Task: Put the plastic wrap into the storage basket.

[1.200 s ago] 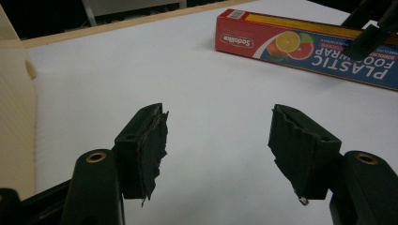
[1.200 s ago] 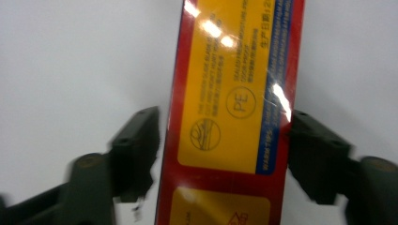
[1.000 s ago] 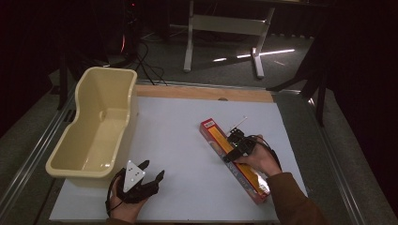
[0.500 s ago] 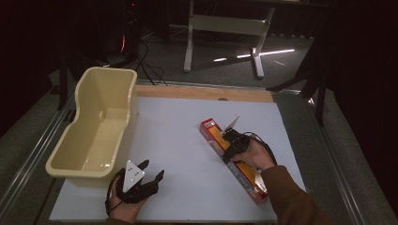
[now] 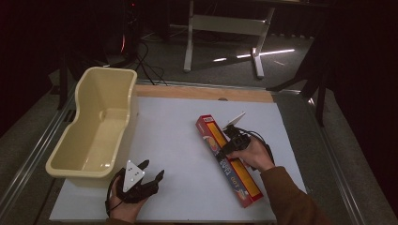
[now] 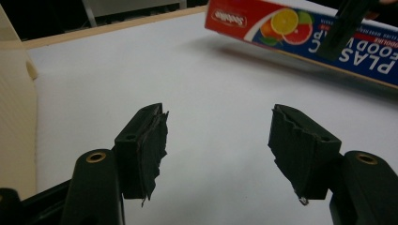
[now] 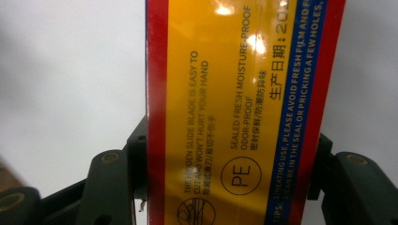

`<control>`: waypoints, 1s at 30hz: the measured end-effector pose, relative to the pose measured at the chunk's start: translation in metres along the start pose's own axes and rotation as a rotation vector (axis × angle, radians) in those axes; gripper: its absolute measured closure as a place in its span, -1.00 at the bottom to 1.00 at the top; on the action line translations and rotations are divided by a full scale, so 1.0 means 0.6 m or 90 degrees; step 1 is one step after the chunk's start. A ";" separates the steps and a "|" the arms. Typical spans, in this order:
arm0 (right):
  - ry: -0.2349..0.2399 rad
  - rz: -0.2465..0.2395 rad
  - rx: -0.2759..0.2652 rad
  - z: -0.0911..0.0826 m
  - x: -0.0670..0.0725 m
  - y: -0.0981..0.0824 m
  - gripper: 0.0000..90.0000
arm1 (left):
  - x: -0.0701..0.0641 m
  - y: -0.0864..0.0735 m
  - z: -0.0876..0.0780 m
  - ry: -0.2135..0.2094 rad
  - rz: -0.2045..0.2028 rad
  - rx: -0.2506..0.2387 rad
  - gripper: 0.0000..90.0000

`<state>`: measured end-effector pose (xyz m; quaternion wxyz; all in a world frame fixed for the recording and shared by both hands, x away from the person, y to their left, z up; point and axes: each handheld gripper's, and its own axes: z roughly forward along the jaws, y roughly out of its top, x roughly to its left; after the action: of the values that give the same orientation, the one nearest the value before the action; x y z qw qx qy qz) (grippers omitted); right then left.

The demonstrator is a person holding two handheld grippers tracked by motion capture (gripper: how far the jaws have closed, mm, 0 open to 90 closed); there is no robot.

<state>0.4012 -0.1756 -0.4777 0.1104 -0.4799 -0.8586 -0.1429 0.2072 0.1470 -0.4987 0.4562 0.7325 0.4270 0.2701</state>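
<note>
So the long red and yellow cardboard box of plastic food wrap (image 5: 229,160) lies diagonally on the white counter (image 5: 178,140), running from mid-counter toward the near right corner. The right tool (image 5: 228,146) straddles it crosswise, its jaws having just closed onto both long sides. The left tool (image 5: 151,176) sits wide open and empty at the near edge, next to the cream plastic tub (image 5: 96,136).

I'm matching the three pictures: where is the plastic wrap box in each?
High view: plastic wrap box lies slantwise right of centre, under the right hand-held gripper.
Left gripper view: top right.
Right gripper view: centre, between the black jaws.
Shared landmark: the white tabletop.
</note>
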 end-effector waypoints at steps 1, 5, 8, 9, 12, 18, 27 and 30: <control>0.014 -0.001 -0.007 -0.003 0.003 0.001 -0.09 | 0.000 0.000 0.000 0.000 0.000 0.000 -0.19; 0.077 0.020 -0.039 -0.020 0.018 0.007 -0.09 | 0.000 0.000 0.000 0.001 0.000 0.000 -0.19; 0.135 0.022 -0.070 -0.036 0.034 0.012 -0.09 | 0.000 0.000 0.000 0.000 0.000 0.000 -0.19; 0.147 0.022 -0.077 -0.039 0.038 0.013 -0.09 | 0.000 0.000 0.000 0.000 0.000 0.000 -0.19; 0.190 0.018 -0.097 -0.053 0.056 0.019 -0.09 | 0.000 0.000 0.000 0.000 0.001 0.000 -0.19; 0.254 0.036 -0.134 -0.068 0.090 0.035 -0.09 | -0.002 0.000 0.002 -0.004 0.003 0.001 -0.19; 0.290 0.024 -0.170 -0.089 0.142 0.064 -0.09 | -0.002 0.000 0.003 -0.006 0.002 0.001 -0.18; 0.293 0.027 -0.169 -0.090 0.156 0.075 -0.09 | -0.002 0.000 0.003 -0.006 0.002 0.000 -0.19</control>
<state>0.3942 -0.0979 -0.3902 0.2416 -0.4631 -0.7743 -0.3572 0.2078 0.1452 -0.4996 0.4579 0.7345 0.4237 0.2672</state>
